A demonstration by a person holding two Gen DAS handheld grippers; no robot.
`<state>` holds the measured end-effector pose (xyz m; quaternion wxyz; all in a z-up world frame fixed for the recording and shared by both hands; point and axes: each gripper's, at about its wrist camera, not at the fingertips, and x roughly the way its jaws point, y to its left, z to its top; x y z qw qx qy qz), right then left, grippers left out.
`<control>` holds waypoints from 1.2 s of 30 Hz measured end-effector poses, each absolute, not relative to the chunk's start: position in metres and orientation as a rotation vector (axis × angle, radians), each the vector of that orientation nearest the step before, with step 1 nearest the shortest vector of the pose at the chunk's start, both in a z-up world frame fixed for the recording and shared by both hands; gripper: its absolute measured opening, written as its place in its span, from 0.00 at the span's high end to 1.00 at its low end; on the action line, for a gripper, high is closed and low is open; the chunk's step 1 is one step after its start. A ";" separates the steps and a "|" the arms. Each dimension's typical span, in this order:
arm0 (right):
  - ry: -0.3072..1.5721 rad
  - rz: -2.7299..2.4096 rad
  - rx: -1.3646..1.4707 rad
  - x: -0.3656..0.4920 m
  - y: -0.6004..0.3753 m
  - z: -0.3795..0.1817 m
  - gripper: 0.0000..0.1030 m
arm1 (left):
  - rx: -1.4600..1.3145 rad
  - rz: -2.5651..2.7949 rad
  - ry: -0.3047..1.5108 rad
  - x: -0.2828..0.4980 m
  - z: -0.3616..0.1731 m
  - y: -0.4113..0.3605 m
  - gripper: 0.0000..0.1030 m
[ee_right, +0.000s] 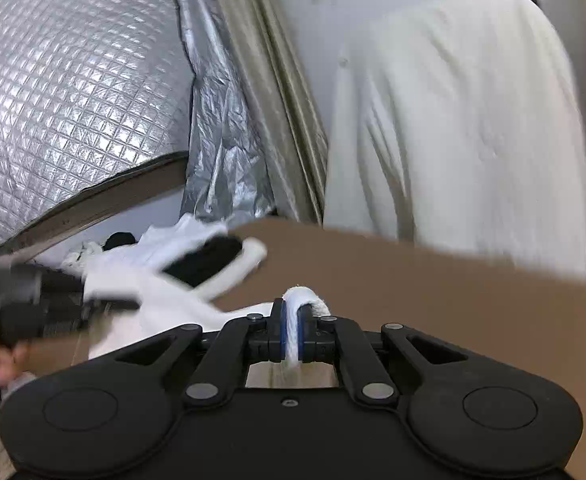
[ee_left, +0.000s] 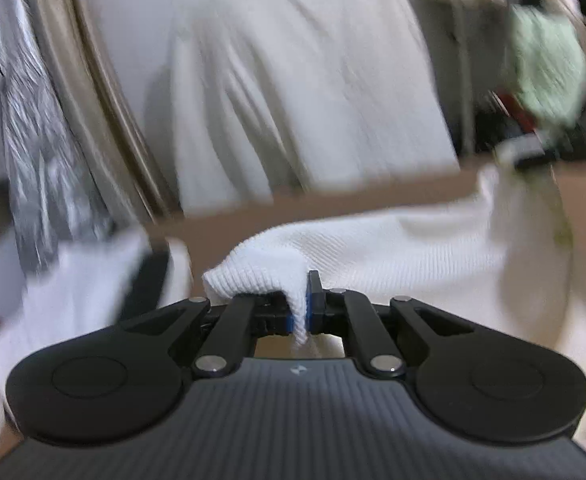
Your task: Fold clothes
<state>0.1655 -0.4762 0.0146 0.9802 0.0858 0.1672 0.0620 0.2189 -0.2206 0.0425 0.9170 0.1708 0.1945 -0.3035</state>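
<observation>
A white knit garment [ee_left: 393, 256] is stretched across a brown table [ee_left: 373, 196]. My left gripper [ee_left: 301, 312] is shut on a ribbed edge of it, which bunches over the left finger. In the right wrist view my right gripper [ee_right: 291, 336] is shut on another rolled white edge of the same garment [ee_right: 165, 292], which trails off to the left with a black patch [ee_right: 209, 256] on it. The other gripper [ee_right: 21, 300] shows blurred at the left of that view.
A cream cloth [ee_right: 473, 128] hangs behind the table [ee_right: 433, 300]. Silver quilted insulation [ee_right: 65, 88] and crinkled foil [ee_right: 221, 132] stand at the back left, beside a beige frame [ee_right: 269, 92]. A pale green object [ee_left: 545, 64] and dark clutter lie at the far right.
</observation>
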 end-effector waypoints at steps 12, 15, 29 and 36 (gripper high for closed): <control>0.483 -0.158 0.455 0.174 -0.533 -0.059 0.52 | 0.157 -0.540 0.793 0.269 -0.087 -0.192 0.14; 0.562 -0.120 0.425 0.132 -0.524 -0.094 0.52 | 0.095 -0.617 0.857 0.226 -0.115 -0.162 0.13; 0.676 -0.415 0.697 0.058 -0.551 -0.136 0.23 | 0.057 -0.630 0.807 0.110 -0.112 -0.156 0.13; 0.731 -0.395 0.803 0.069 -0.550 -0.163 0.22 | 0.003 -0.895 0.851 0.087 -0.132 -0.186 0.12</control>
